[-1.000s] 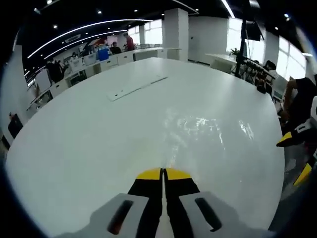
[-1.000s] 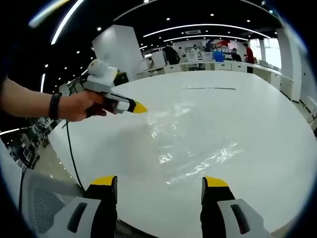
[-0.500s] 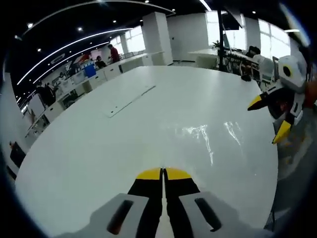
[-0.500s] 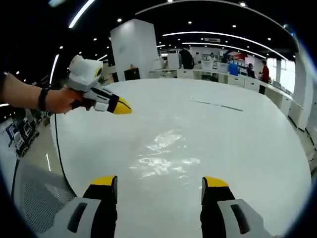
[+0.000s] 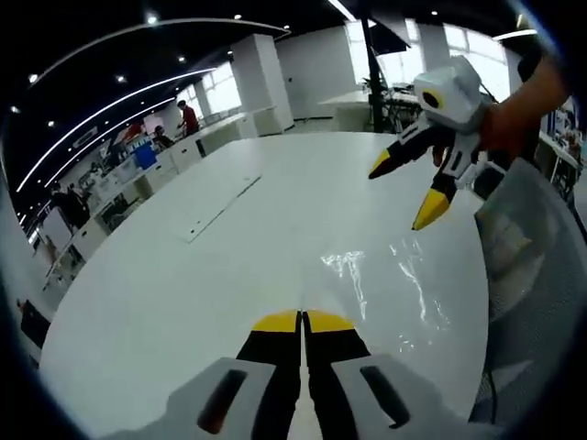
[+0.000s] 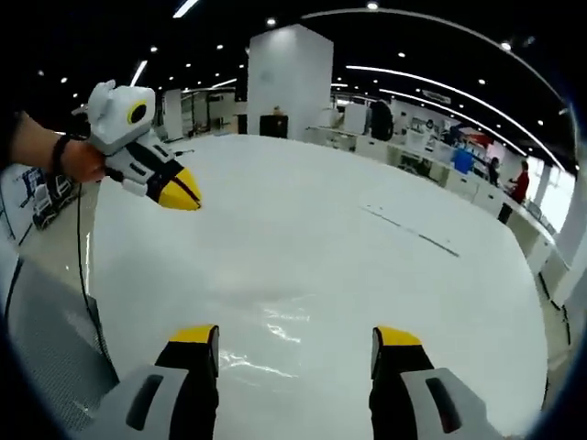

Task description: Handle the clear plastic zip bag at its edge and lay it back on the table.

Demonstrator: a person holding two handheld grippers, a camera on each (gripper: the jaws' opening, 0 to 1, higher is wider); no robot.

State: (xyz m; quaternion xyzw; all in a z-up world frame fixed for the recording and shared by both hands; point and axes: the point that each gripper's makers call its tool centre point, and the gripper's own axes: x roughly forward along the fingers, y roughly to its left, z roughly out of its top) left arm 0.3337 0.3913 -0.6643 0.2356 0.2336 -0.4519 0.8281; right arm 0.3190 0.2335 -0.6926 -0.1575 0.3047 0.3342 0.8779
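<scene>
The clear plastic zip bag [image 5: 390, 275] lies flat on the white table [image 5: 174, 275], showing mostly as glints. In the left gripper view my left gripper [image 5: 303, 321] is shut with nothing between its jaws, just short of the bag's near edge. My right gripper [image 5: 404, 194] hangs open above the bag's far side, held by a hand. In the right gripper view the bag [image 6: 266, 344] lies between and just beyond my right gripper [image 6: 295, 337], whose jaws stand wide apart. The left gripper [image 6: 179, 192] hovers shut at the upper left, above the table [image 6: 367, 247].
A long narrow cover strip [image 5: 220, 197] runs across the table's middle, also seen as the strip [image 6: 408, 234]. A mesh chair back [image 5: 532, 275] stands at the table's edge, and the chair [image 6: 37, 321] shows at lower left. Desks and people fill the far background.
Both cameras have swung. The right gripper has come further into the left gripper view, over the table. The bag lies where it was, and the jaws keep their states.
</scene>
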